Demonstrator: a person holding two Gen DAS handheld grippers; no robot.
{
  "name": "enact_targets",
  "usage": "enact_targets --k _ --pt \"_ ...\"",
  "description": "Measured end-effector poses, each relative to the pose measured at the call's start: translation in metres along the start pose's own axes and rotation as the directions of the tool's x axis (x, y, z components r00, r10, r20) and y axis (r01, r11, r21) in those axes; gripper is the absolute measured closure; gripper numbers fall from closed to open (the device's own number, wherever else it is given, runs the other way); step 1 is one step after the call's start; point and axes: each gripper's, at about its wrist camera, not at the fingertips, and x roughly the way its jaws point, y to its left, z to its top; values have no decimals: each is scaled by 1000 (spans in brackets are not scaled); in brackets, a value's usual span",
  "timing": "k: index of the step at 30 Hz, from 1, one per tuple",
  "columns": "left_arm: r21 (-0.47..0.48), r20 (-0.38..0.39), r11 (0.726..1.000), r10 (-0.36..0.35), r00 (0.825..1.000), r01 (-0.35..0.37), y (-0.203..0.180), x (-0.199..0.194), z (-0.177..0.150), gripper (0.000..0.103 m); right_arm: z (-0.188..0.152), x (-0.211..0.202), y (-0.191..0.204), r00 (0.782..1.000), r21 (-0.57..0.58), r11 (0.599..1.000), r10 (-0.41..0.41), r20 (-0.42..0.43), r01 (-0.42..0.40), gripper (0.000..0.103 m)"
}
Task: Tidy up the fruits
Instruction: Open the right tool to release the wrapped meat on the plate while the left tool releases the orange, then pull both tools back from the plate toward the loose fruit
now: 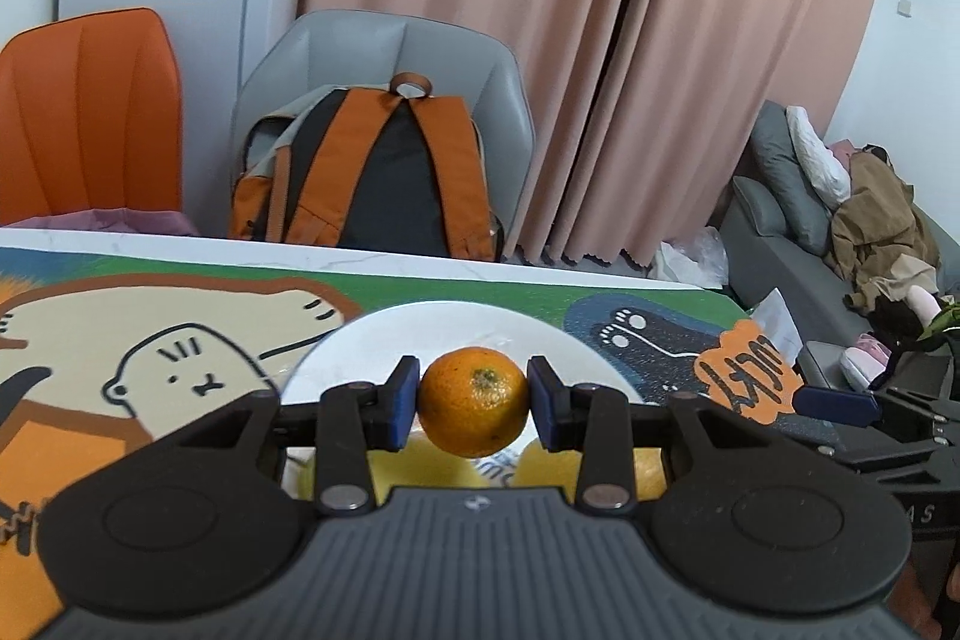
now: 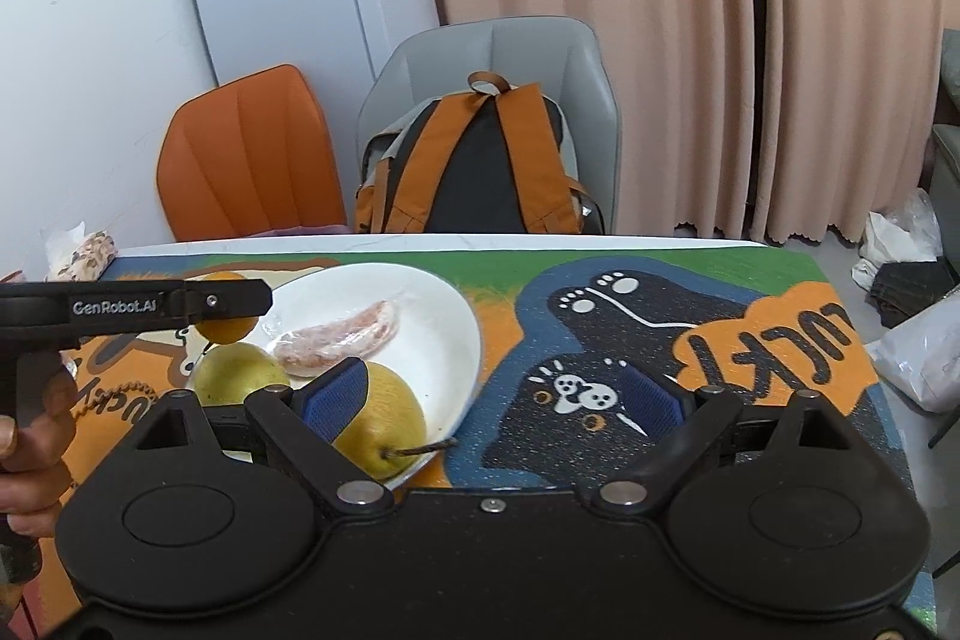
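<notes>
My left gripper (image 1: pixel 473 403) is shut on a small orange (image 1: pixel 474 402), held above the near part of a white plate (image 1: pixel 372 340). The right wrist view shows that orange (image 2: pixel 227 328) under the left gripper's black finger (image 2: pixel 225 299), at the plate's (image 2: pixel 444 334) left edge. On the plate lie two yellow-green pears (image 2: pixel 381 418) (image 2: pixel 237 377) and a wrapped pomelo segment (image 2: pixel 336 337). My right gripper (image 2: pixel 495 394) stands open over the cartoon mat; its left pad (image 2: pixel 336 391) is in front of the nearer pear, and nothing sits between the pads.
A cartoon table mat (image 2: pixel 630 328) covers the table. Behind it stand an orange chair (image 2: pixel 246 154) and a grey chair holding an orange-and-black backpack (image 2: pixel 480 160). A person's hand (image 2: pixel 30 436) grips the left tool. A snack bag (image 2: pixel 78 250) lies at far left.
</notes>
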Motion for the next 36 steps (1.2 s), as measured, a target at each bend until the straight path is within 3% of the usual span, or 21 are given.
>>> enact_targets --k 16,20,27,32,36 --pt "-36 -7 997 64 998 -64 2 -19 -3 61 -10 -9 -3 1000 25 999 24 5 -24 11" --pt "-46 -3 996 81 997 -81 4 -31 -9 48 -14 -13 -2 1000 30 999 26 -1 -26 11" --pt "-66 -14 992 104 994 -105 6 -48 -25 37 -22 -23 6 999 24 999 47 -4 -46 10" --pt "-75 -11 990 116 993 -117 7 -64 -36 27 -27 -30 11 998 36 997 69 -13 -68 1" --pt "-85 -8 989 125 992 -125 10 -76 -43 21 -31 -35 13 996 53 995 85 -19 -83 0"
